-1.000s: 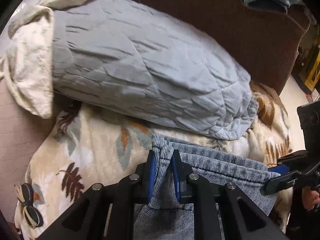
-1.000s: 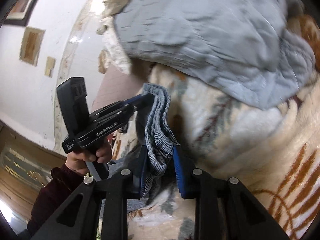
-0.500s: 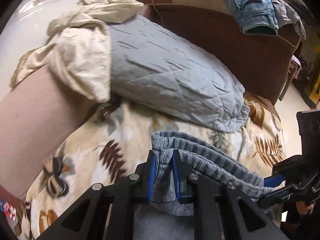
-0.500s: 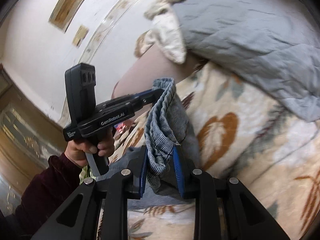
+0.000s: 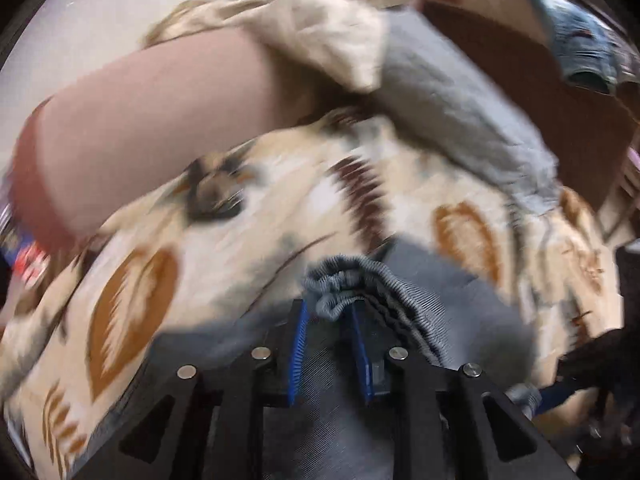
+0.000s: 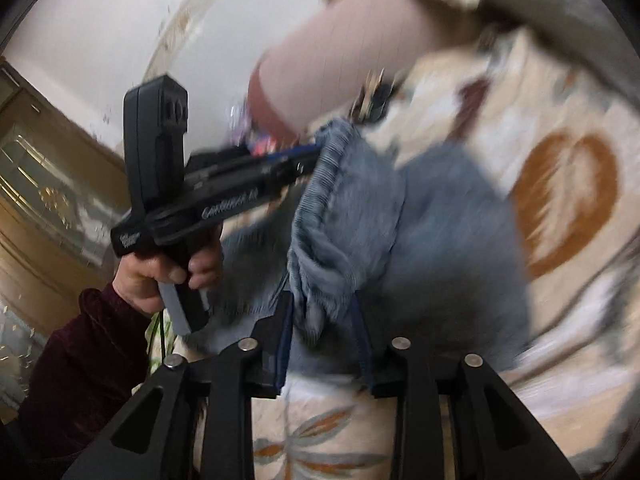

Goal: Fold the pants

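Observation:
The grey-blue pants (image 5: 460, 304) lie on a leaf-patterned blanket (image 5: 240, 260), and both views are blurred by motion. Their ribbed waistband (image 5: 392, 284) bunches between the blue pads of my left gripper (image 5: 328, 308). Those jaws are opening, and the cloth sits loose in the gap. In the right wrist view the pants (image 6: 440, 232) spread over the blanket (image 6: 560, 120). The other end of the waistband (image 6: 320, 184) hangs between the pads of my right gripper (image 6: 322, 300), whose jaws are also opening. The left gripper (image 6: 316, 152) reaches the band's far end, held by a hand (image 6: 160, 272).
A grey quilt (image 5: 460, 108) and a cream cloth (image 5: 320, 28) lie at the back of the bed, over a pink sheet (image 5: 140, 120). Behind them are a brown headboard (image 5: 520, 60) with jeans (image 5: 580, 52) draped on it. A wall and wooden door (image 6: 48, 200) lie left.
Both grippers swept the waistband across the bed and down onto the blanket, so the pants now lie spread on it. Both pairs of pads stand wider apart than before.

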`<state>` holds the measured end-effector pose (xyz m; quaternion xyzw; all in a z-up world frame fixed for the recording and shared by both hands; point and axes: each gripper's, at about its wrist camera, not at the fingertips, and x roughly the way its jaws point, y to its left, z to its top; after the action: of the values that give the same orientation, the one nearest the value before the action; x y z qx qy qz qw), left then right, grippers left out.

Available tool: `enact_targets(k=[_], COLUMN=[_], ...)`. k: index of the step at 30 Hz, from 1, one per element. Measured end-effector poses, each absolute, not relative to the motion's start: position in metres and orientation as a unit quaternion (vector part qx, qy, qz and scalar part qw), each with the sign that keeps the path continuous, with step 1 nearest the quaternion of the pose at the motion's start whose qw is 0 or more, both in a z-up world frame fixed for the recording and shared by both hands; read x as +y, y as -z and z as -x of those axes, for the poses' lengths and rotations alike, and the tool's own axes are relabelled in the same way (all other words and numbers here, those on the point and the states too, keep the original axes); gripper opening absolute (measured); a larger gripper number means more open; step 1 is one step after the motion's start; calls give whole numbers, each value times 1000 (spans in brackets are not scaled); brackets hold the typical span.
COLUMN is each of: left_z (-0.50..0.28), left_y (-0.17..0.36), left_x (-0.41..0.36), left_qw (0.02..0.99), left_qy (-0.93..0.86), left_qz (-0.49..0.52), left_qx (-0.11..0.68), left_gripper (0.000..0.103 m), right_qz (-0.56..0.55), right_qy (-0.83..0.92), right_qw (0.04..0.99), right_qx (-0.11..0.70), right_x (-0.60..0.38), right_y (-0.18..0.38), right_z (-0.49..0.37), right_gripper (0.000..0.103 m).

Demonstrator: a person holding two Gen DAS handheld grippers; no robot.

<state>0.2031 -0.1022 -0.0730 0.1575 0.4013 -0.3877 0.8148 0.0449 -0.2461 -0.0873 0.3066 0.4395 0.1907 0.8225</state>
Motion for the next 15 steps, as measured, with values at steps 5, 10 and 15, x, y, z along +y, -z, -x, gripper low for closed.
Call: enact_targets(k=[5,10,15], left_z=[-204,-168,-126], left_y=[75,65,58], left_x=[-47,-36,-64], left_qw=[841,854,859], left_qy=[329,308,327], left_qz=[-112,-95,-77], left_qx=[413,408,387], left_gripper=[26,27,48], right_qz=[-286,-340,-365], right_qy=[-214,-176,-100], right_qw=[816,832,827], right_qx=[455,402,415], right_x=[-231,-272,-294], right_y=[91,82,99], right_z=[-49,-47,-51], right_gripper=[48,48,52])
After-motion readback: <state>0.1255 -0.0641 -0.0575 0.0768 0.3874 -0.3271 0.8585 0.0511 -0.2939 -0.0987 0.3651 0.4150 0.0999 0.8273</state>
